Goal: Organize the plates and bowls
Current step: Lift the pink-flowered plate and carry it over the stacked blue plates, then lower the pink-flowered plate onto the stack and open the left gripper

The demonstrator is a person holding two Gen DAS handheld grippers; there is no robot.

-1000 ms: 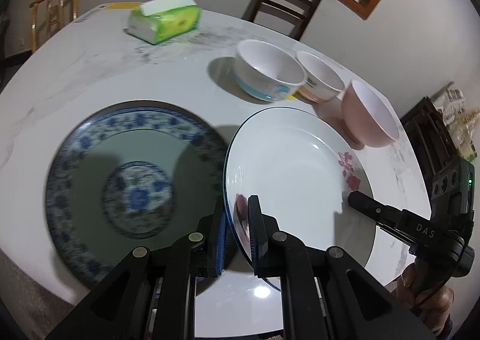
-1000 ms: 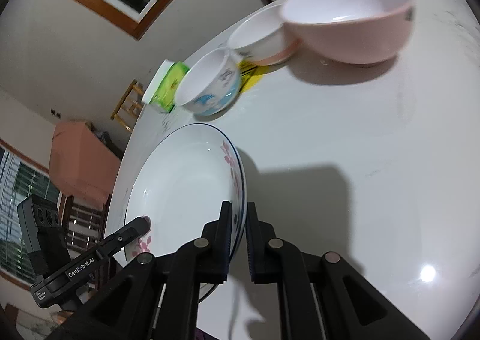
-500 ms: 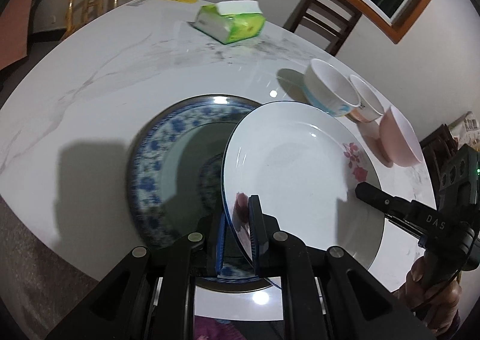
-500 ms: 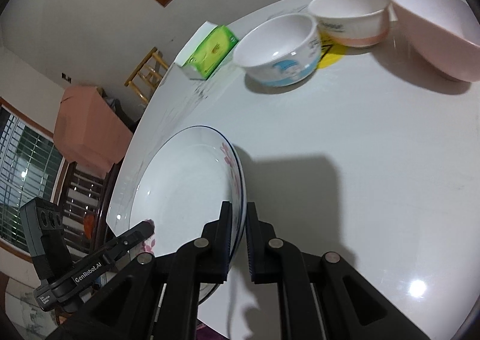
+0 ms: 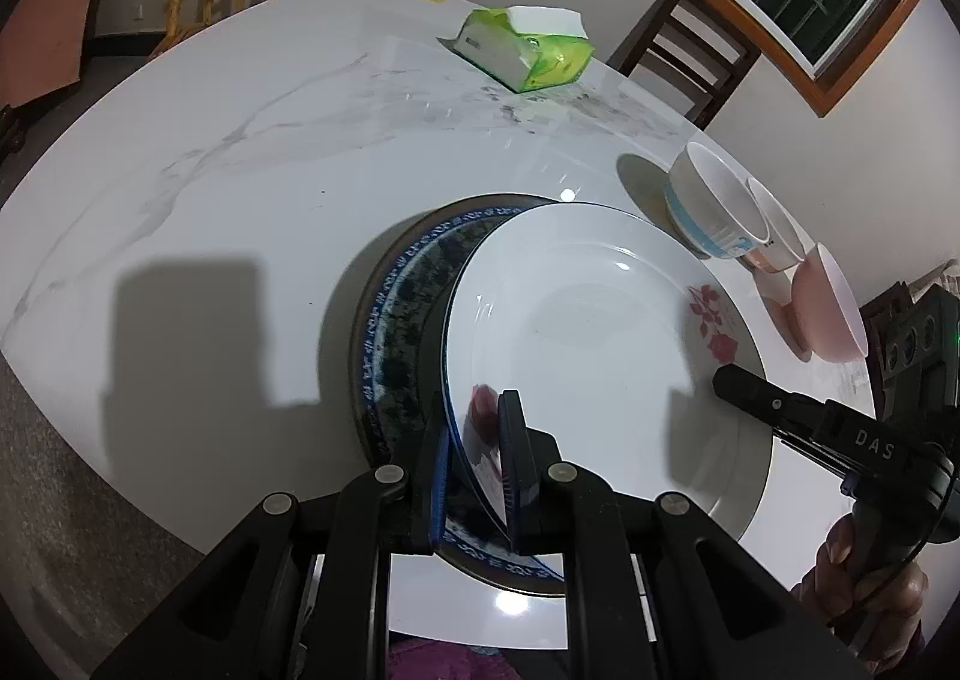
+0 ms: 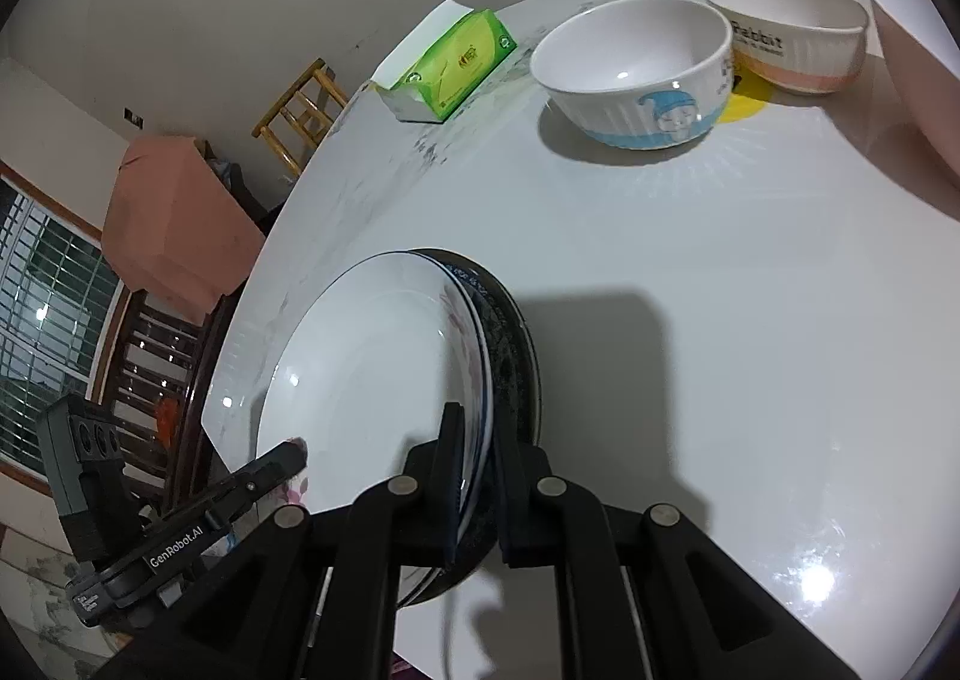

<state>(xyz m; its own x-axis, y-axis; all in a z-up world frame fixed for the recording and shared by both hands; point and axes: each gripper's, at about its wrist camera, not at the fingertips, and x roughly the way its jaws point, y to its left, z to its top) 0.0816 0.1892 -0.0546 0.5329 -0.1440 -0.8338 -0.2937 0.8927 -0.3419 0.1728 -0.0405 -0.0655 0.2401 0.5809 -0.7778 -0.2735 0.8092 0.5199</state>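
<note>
You are gripping the white plate [image 5: 600, 356] with both tools; the left tool [image 5: 474, 470] is clenched on its near rim, one finger above and one below; the right tool [image 6: 477, 485] is clenched on the opposite rim, likewise with the rim between its fingers. The white plate, marked with a thin blue edge line and a red flower print, is sitting over the blue-patterned plate [image 5: 396, 320], covering most of it; you are leaving a crescent of the patterned rim showing on the left side in the left wrist view. Whether the white plate is touching the blue-patterned plate cannot be told. Both plates are lying at the near edge of the white marble counter [image 5: 240, 170].

Three bowls are standing in a row farther along the counter: the white bowl with a blue cartoon [image 6: 636, 74], the white and pink bowl [image 6: 792, 32] just beside it, and the pink bowl [image 5: 831, 314] at the end. A green tissue pack [image 5: 528, 50] is lying well apart from the plates.
</note>
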